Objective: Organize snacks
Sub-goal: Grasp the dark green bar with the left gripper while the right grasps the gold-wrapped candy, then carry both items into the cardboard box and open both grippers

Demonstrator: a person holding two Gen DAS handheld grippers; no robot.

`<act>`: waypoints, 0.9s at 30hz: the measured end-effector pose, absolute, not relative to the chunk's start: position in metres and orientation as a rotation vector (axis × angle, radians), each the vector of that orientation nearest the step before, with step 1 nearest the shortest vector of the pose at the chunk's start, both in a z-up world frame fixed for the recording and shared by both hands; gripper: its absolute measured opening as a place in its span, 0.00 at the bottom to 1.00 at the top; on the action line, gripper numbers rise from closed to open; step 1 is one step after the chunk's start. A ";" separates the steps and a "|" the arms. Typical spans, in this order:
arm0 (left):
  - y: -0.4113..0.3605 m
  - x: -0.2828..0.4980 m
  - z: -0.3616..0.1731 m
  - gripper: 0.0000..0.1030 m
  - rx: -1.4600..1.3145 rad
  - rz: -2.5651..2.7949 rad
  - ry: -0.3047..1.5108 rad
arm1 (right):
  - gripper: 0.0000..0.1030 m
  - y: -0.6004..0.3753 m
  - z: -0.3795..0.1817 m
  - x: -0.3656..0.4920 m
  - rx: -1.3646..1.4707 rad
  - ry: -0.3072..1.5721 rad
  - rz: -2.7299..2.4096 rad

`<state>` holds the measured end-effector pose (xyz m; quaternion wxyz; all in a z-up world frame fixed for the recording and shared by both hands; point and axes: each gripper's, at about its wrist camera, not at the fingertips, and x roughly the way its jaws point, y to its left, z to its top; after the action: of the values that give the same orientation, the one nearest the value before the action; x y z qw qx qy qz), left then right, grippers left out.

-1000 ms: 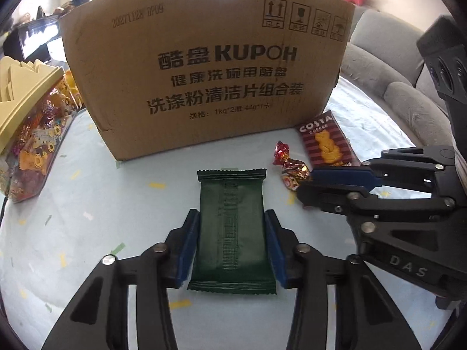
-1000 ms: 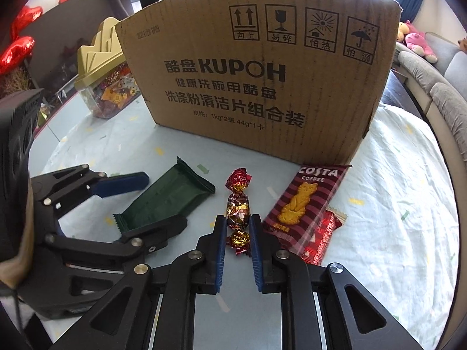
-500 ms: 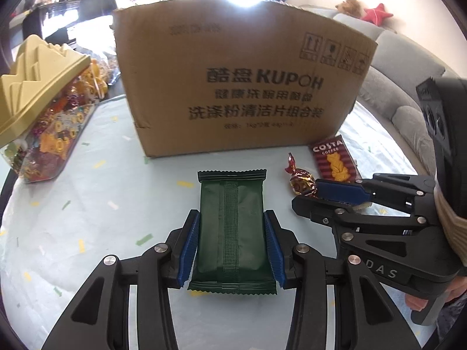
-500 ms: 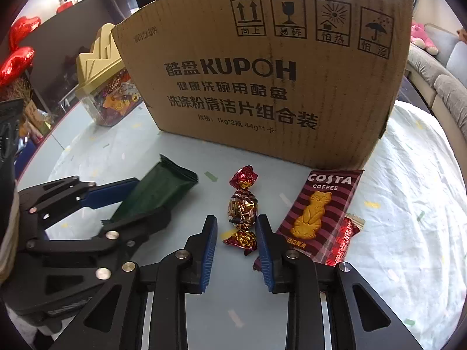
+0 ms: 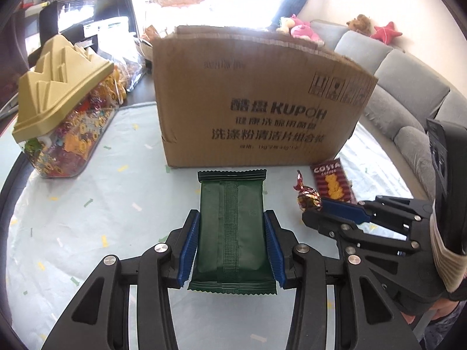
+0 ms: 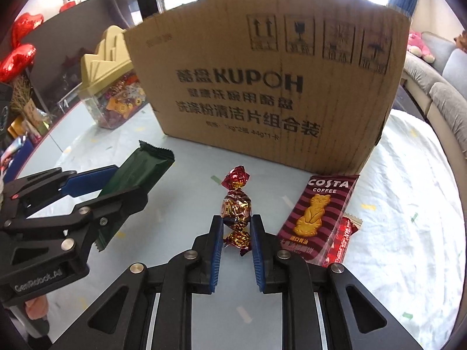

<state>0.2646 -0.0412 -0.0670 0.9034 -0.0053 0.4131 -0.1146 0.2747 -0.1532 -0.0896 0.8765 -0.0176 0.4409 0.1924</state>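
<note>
Left wrist view: at the lower centre of the frame the left claw (image 5: 232,248) is clamping a dark green snack packet (image 5: 232,227) between its blue pads (image 5: 189,245), the packet lying lengthwise with its crimped far end pointing toward the cardboard box (image 5: 256,102). At the right edge the right claw (image 5: 313,211) is reaching in, its tips at a foil-wrapped candy (image 5: 306,195). Just beyond that candy a Costa Coffee biscuit pack (image 5: 331,182) is lying flat on the pale, confetti-patterned bench (image 5: 87,204), close to the box's lower right corner. At the left a clear candy jar (image 5: 64,116) with a yellow crown-shaped lid is standing on the bench, well apart from the packet. A grey sofa (image 5: 408,87) with plush toys is filling the upper right.

Right wrist view: at the lower centre the right claw (image 6: 236,233) is clenching the foil-wrapped candy (image 6: 237,204), with the lower twist of the wrapper between the pads and the red upper twist sticking out toward the box (image 6: 268,81). To the right the biscuit pack (image 6: 316,215) is lying over a red wrapper (image 6: 344,239). At the left the left claw (image 6: 116,186) is holding the green packet (image 6: 140,172) tilted, its far end raised.
</note>
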 end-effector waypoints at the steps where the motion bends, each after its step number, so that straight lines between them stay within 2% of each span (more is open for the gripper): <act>1: -0.040 0.263 -0.063 0.42 -0.015 -0.236 0.845 | 0.20 -0.153 -0.086 0.272 -0.040 0.912 0.402; 14: -0.039 0.250 -0.009 0.42 -0.018 -0.264 0.713 | 0.20 -0.169 -0.029 0.243 0.039 0.779 0.368; 27: -0.037 0.267 0.058 0.42 -0.002 -0.266 0.559 | 0.20 -0.175 0.044 0.253 0.066 0.628 0.325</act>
<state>0.2674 -0.0375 0.0583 0.9525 -0.0009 0.2751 -0.1308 0.2531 -0.1748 0.0437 0.9376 0.0324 0.3076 0.1589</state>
